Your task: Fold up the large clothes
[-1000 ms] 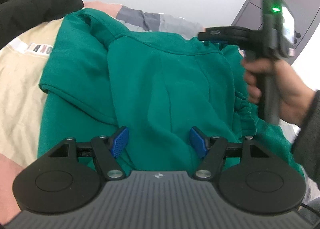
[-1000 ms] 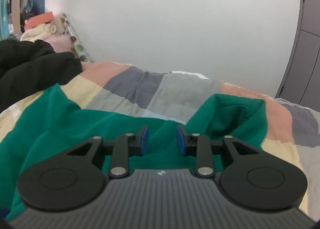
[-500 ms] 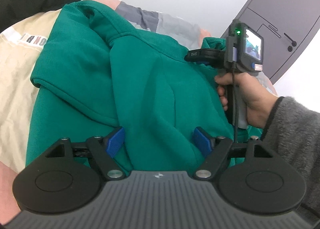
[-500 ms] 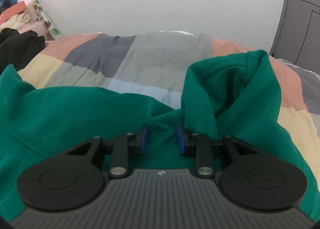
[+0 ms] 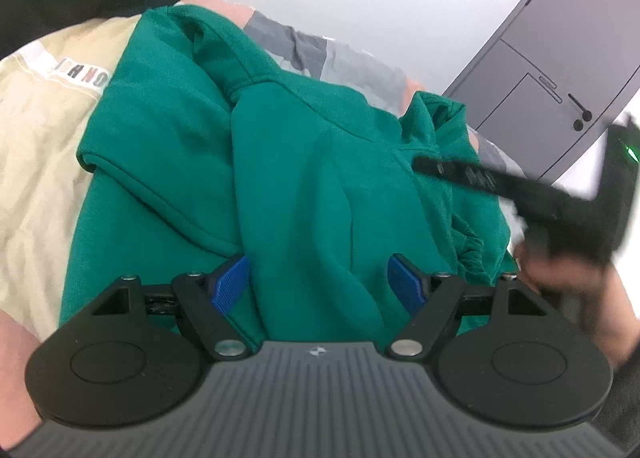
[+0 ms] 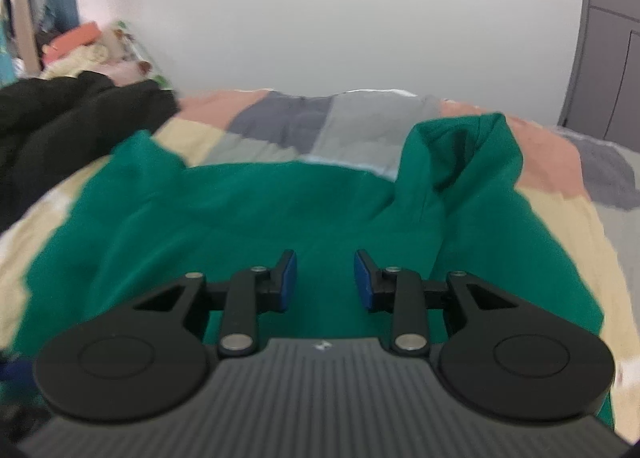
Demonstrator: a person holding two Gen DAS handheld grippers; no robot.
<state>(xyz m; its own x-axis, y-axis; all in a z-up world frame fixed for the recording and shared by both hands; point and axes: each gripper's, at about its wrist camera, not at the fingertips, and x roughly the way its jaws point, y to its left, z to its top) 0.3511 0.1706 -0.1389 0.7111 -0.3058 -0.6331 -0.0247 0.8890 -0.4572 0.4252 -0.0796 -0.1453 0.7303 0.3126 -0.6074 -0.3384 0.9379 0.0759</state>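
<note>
A large green hoodie [image 5: 312,162] lies spread on the bed, its hood [image 6: 460,162] standing up at the far right. My left gripper [image 5: 318,284] is open wide at the garment's near edge. A raised fold of green cloth runs between its blue pads, which do not press on it. My right gripper [image 6: 325,284] hovers over the hoodie's [image 6: 260,218] middle with a narrower gap and nothing pinched. In the left wrist view the right gripper [image 5: 424,164] shows blurred at the right, held by a person's hand [image 5: 568,278].
A patchwork quilt [image 6: 320,118] in beige, grey and pink covers the bed. A black garment [image 6: 60,130] is heaped at the far left, with a pile of clothes behind it. A grey wardrobe door [image 5: 560,38] stands at the right, and a white wall is behind.
The right gripper pulled back from the hood and swung low to the right, blurring. My left gripper's jaws spread slightly wider over the fold.
</note>
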